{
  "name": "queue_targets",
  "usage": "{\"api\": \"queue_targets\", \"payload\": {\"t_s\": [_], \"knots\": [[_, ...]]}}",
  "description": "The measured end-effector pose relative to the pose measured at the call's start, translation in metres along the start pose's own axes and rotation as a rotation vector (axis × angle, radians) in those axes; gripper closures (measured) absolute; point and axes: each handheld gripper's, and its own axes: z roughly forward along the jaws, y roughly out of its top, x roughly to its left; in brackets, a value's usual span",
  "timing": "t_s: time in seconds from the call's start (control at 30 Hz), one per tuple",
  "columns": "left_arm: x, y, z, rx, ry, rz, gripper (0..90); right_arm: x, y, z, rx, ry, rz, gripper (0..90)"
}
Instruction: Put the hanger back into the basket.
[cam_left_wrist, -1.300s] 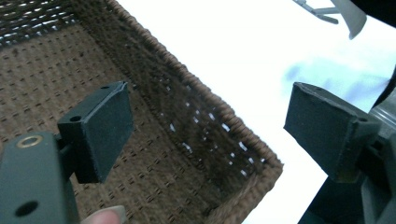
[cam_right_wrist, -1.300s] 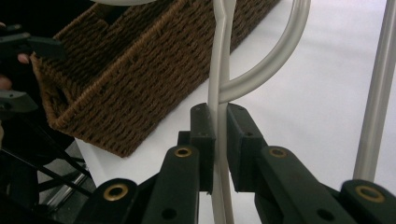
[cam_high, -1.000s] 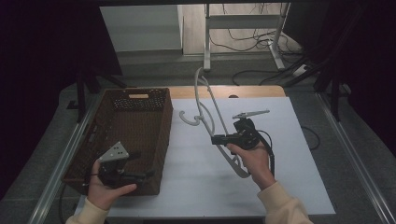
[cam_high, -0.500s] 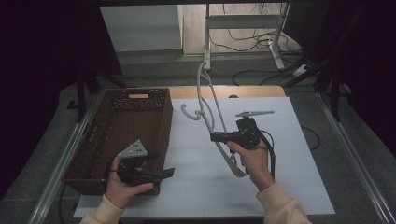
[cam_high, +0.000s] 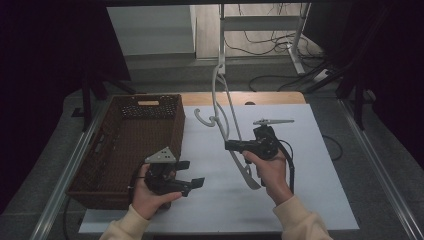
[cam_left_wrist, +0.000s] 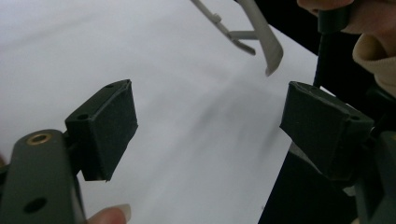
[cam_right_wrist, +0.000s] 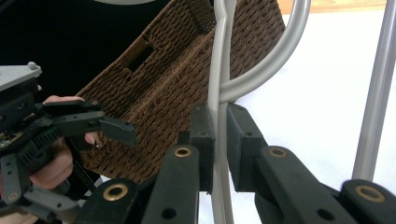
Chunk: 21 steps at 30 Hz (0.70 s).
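Right gripper (cam_right_wrist: 217, 140) — jaws clamped on the thin bar of a grey plastic hanger (cam_high: 225, 117), which it holds tilted above the white table (cam_high: 310, 165), hook end toward the far edge. Left gripper (cam_high: 192, 175) — jaws apart with nothing between them, held just beside the near corner of the brown wicker basket (cam_high: 107, 165), pointing toward the hanger's lower end (cam_left_wrist: 271, 51).

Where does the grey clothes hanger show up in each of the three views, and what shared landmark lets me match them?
High view: the clothes hanger stands up at table centre, clamped by the right hand-held gripper.
Left gripper view: its lower end is at top right, above the white tabletop.
Right gripper view: its bar runs vertically through the centre, pinched between the jaws.
Shared landmark: the white tabletop; the brown basket also links the high and right gripper views.
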Motion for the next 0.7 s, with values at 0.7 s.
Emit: {"api": "queue_targets", "payload": {"t_s": [0.7], "knots": [[-0.003,0.014,0.034,-0.016,-0.067,-0.023,18.8,0.001,-0.002,0.004,-0.032,0.021,0.015,81.7]]}}
